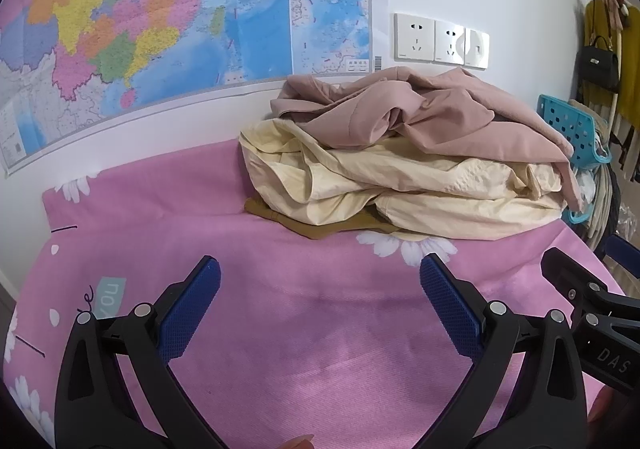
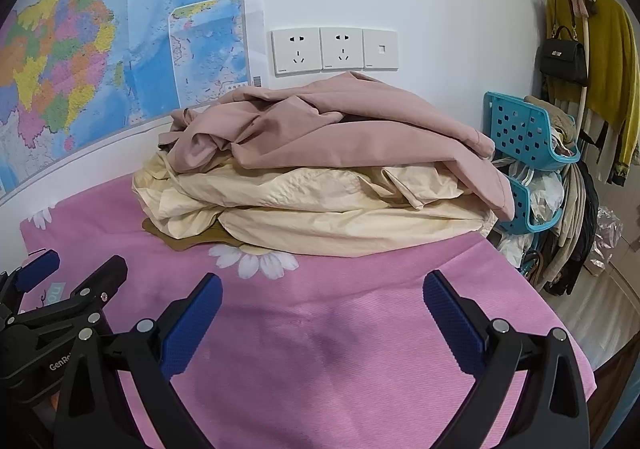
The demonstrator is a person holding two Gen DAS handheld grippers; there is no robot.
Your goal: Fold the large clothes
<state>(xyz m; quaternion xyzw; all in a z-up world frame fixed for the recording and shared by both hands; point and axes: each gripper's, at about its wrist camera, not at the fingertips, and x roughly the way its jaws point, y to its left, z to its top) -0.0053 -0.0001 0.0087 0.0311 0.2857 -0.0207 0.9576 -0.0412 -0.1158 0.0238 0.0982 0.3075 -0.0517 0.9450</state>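
Note:
A heap of clothes lies at the far side of the pink flowered sheet (image 1: 304, 313) (image 2: 340, 329), against the wall. A dusty pink garment (image 1: 400, 113) (image 2: 340, 129) sits on top, crumpled. Under it is a cream garment (image 1: 400, 185) (image 2: 320, 209), and a brown one (image 1: 320, 227) (image 2: 188, 239) pokes out at the bottom. My left gripper (image 1: 319, 277) is open, nothing between its blue pads, well short of the heap. My right gripper (image 2: 322, 293) is open too and holds nothing. Each gripper shows at the edge of the other's view: the right gripper (image 1: 592, 313), the left gripper (image 2: 76, 269).
A big coloured map (image 1: 160, 29) (image 2: 100, 49) and wall sockets (image 1: 440, 39) (image 2: 336, 49) are on the wall behind the heap. Right of the bed stand blue plastic baskets (image 1: 572, 129) (image 2: 524, 133), hanging clothes and a black handbag (image 2: 564, 57). The sheet's right edge drops off there.

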